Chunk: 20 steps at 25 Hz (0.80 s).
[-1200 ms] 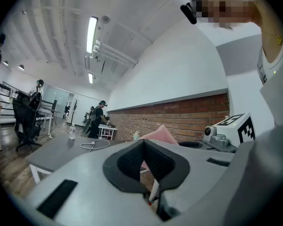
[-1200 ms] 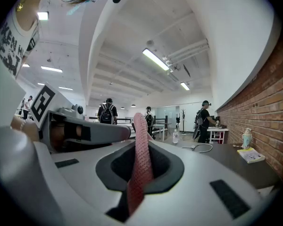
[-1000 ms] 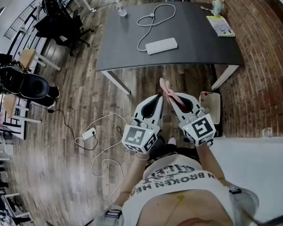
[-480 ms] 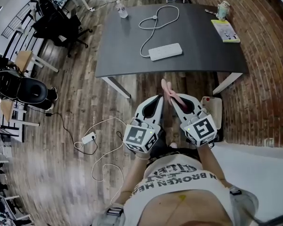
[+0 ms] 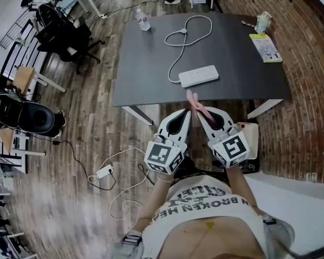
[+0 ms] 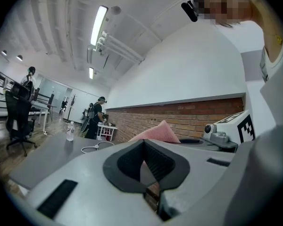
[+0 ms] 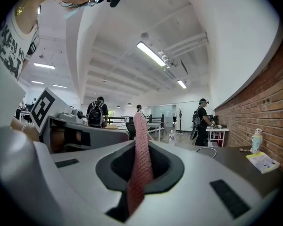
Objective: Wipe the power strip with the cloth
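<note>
Two roles show: the right gripper (image 5: 201,112) clamps the pink woven cloth (image 5: 193,99) upright, ready for wiping; the left gripper (image 5: 184,115) is closed and empty. The white oblong power strip (image 5: 198,76) lies just above them, mid-frame, on the dark grey bench (image 5: 146,58), untouched.

The power strip (image 5: 198,76) has drawn nearer the cloth (image 5: 193,99).

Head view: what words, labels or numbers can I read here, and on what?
"N BROKEN HE": on the person's shirt, ends cut off.
Booklet: print too small to read.
Bottle label: too small.
Marker cubes: coded squares only, no words.
</note>
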Tool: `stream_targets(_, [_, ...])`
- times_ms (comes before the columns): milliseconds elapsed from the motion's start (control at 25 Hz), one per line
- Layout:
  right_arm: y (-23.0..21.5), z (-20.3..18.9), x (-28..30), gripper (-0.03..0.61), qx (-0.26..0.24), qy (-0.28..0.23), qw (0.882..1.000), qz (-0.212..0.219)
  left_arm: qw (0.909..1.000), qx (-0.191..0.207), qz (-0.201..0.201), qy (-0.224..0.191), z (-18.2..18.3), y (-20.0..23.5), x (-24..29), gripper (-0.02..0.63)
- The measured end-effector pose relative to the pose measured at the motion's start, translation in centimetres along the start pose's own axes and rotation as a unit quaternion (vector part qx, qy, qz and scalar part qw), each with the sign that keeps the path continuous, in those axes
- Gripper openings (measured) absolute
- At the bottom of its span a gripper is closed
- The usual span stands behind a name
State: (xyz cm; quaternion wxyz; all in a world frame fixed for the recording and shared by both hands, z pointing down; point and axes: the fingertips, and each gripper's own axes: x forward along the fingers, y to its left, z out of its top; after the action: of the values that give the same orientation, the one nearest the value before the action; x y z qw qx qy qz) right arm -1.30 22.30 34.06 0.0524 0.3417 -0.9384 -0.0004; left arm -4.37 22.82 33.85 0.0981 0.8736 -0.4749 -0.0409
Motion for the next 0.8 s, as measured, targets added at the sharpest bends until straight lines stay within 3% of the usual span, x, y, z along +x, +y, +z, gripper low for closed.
stream_targets(440, [-0.3, -0.6, 7.5, 0.017, 0.005, 0.011, 1.000, -0.019, 0.9997, -0.005, -0.015, 0.016, 0.0, 7.3, 1.6, 0.005])
stream_targets(800, [-0.5, -2.1, 10.1, 0.017, 0.011, 0.037, 0.999, -0.021, 0.9997, -0.024, 0.000, 0.011, -0.5, 10.4, 1.6, 0.005])
